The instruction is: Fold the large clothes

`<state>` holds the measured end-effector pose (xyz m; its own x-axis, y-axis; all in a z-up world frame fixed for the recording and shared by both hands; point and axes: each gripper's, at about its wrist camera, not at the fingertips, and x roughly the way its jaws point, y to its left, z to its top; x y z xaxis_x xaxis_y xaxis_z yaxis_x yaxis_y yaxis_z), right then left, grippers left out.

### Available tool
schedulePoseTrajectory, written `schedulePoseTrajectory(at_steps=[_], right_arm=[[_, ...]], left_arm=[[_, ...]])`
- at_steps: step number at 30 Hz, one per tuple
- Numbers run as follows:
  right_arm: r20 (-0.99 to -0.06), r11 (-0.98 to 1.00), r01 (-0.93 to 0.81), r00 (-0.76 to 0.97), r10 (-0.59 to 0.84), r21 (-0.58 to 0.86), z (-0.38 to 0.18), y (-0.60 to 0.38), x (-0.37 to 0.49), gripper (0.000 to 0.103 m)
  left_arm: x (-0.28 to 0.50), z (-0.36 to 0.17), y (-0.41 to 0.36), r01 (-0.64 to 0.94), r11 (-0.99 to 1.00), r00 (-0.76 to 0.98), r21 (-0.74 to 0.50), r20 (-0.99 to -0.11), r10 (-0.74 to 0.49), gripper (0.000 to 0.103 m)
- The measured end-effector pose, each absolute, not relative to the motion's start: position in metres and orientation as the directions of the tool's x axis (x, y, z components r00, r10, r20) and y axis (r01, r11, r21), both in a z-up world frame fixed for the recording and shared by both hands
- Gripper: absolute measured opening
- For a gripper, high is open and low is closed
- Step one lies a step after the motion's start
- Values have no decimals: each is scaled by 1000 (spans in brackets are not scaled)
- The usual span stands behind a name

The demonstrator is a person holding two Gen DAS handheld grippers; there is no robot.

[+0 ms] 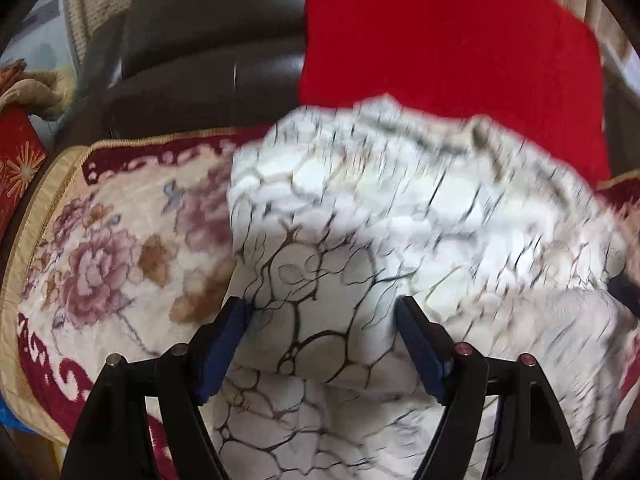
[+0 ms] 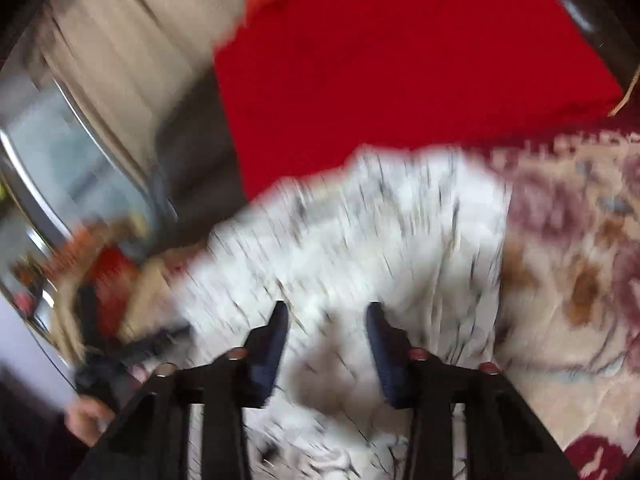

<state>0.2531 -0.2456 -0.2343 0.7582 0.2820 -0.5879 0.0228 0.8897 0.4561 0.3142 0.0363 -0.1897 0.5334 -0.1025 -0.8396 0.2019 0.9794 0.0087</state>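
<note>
A white garment with a dark and tan vein print (image 1: 400, 208) lies bunched on a floral blanket (image 1: 100, 240). My left gripper (image 1: 320, 312) stands wide open over the garment's near left part. A smooth fold lies between its blue pads, and they do not press on it. In the right wrist view the same garment (image 2: 380, 220) is blurred. My right gripper (image 2: 327, 316) hovers over it with its jaws partly apart. Cloth shows in the gap, and neither pad pinches it.
A red cloth (image 1: 460, 40) lies behind the garment against a dark brown sofa back (image 1: 200, 40). The floral blanket (image 2: 580, 280) extends to the right. A person's hand (image 2: 86, 416) shows at the lower left of the right wrist view.
</note>
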Motion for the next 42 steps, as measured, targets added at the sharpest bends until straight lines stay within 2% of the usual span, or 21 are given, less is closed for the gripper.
schedulePoseTrajectory(at_steps=[2,3,7,10,13,15,18,21,24,26,28,37,42], right_arm=[[-698,898,81,661,277,433,-260,-241,270,35],[-700,898,92,661,268,431,-261,-242,270,32],[-607,863,53,733,308,502,-243,-253,256,31],[-546,865,9,779,309,501,-231,-252,248,35],[-527,868,-31,784,329,495,-225,-244,247,35],[-565,877,-18,758,325,480,-230,-238,253,35],[-701,904,45,648,298,426,-255,-233,270,34],[-691,902,30,654,308,430,-252,-234,269,34],[-651,870,19,671,355,494,-247,-244,264,39],[-623,851,10,685,377,526,-242,-249,259,60],[-590,848,-11,713,378,530,-236,-249,251,65],[-548,857,-70,742,387,510,-228,-232,226,66],[-553,857,-100,725,411,506,-229,-220,202,66]], left_arm=[[314,-192,40,203,979,514,-11,-850,-116,81],[313,-190,42,202,979,514,-20,-849,-123,81],[303,-172,45,232,972,555,-26,-817,-155,81],[294,-159,44,261,965,598,-35,-778,-190,81],[297,-160,42,259,966,603,-16,-778,-175,81],[305,-174,40,249,968,565,-6,-812,-150,81],[312,-192,38,242,970,507,-19,-850,-143,81],[307,-183,40,247,969,522,-31,-838,-160,81],[292,-169,46,276,961,547,-38,-815,-190,81],[280,-158,56,286,957,563,-45,-801,-205,81],[267,-148,69,286,956,570,-62,-791,-222,81],[198,-119,136,265,962,605,-70,-764,-222,82],[158,-124,164,262,959,561,-109,-791,-243,84]])
